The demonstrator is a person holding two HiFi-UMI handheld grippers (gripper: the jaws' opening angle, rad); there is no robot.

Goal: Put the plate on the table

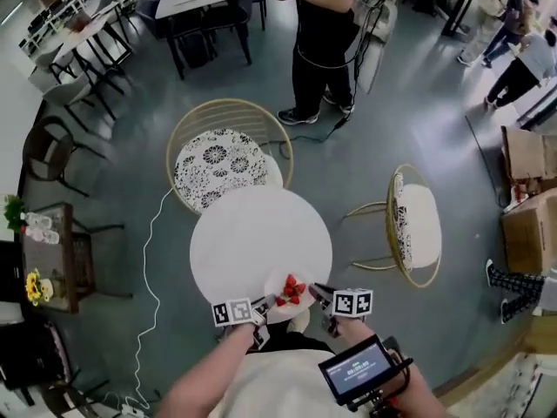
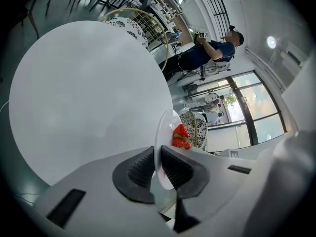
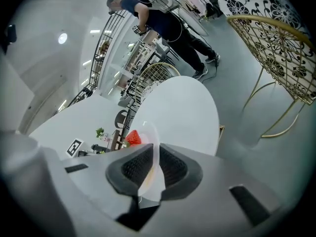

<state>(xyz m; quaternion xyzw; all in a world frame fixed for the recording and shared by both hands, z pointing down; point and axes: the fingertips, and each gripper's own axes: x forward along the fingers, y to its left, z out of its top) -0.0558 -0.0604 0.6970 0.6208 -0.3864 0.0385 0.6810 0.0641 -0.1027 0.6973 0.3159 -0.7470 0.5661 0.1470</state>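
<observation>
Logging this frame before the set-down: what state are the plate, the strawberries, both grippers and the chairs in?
plate: held at its rim from two sides, at the table's near edge; contact with the table unclear.
strawberries: lying on the plate.
left gripper: shut on the plate.
right gripper: shut on the plate.
patterned chair: unoccupied, against the table.
side chair: unoccupied, apart from the table.

Cool, even indoor light casts only soft shadows, daylight brightens the windows (image 2: 249,100) and a ceiling lamp (image 2: 271,42) flares, while fisheye bending and dark vignetted corners frame both gripper views, whose nearest parts look slightly blurred.
</observation>
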